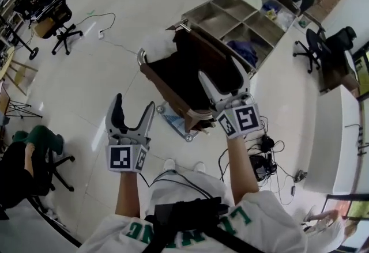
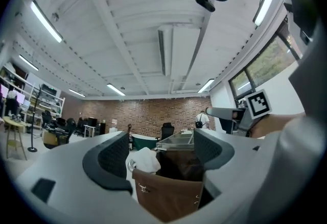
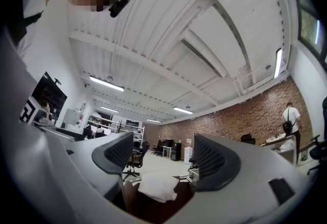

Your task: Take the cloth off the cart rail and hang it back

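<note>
The white cloth point(image 1: 158, 45) is draped at the rail end of the cart point(image 1: 214, 18), which is parked on a glossy white floor point(image 1: 104, 85). A brick wall point(image 2: 153, 116) is seen behind. The left gripper point(image 1: 134, 103) and the right gripper point(image 1: 220, 70) are held open, empty.

A lab-like open office: brick wall point(image 2: 153, 116), swivel chairs point(image 1: 62, 26), shelving point(image 3: 117, 125), strip lights point(image 2: 46, 21) overhead.

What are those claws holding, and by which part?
Nothing: left gripper and right gripper are open and empty; the white cloth rests on the cart.
</note>
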Motion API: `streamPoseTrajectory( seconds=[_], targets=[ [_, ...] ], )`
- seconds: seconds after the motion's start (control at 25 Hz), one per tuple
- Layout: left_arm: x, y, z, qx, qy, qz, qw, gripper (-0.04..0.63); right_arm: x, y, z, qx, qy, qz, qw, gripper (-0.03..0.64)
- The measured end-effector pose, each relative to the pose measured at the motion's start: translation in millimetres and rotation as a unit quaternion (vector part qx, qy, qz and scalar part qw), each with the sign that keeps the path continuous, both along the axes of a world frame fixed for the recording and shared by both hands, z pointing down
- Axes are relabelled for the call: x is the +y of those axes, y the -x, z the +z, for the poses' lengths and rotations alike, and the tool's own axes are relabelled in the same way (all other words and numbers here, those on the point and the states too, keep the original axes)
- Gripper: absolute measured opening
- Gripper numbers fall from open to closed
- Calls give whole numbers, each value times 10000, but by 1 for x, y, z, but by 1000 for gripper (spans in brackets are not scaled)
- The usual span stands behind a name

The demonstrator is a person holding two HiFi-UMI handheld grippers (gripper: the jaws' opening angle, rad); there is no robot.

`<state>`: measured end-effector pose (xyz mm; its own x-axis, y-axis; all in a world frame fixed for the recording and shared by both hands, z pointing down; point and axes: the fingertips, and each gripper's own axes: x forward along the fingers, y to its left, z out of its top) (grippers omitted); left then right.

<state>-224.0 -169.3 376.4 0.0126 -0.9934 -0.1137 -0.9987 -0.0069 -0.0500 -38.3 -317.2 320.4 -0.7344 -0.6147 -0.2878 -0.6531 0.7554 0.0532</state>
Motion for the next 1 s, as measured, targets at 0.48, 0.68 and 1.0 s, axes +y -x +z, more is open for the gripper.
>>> streamPoseTrajectory(
  seconds=[0.48, 0.68, 1.0],
  targets=[
    [-35, -104, 14, -74, 23, 1117, 9937, 391, 73, -130, 41, 57, 545, 940, 9941, 396],
    [-36, -128, 10, -58, -3, 1339, 9910, 387, 84, -148, 48, 220, 518, 1118, 9921, 376],
    [-36, -144, 4, -140, 14, 1479, 9889, 387, 86, -158, 50, 312, 590, 1164, 9910, 371]
  ],
)
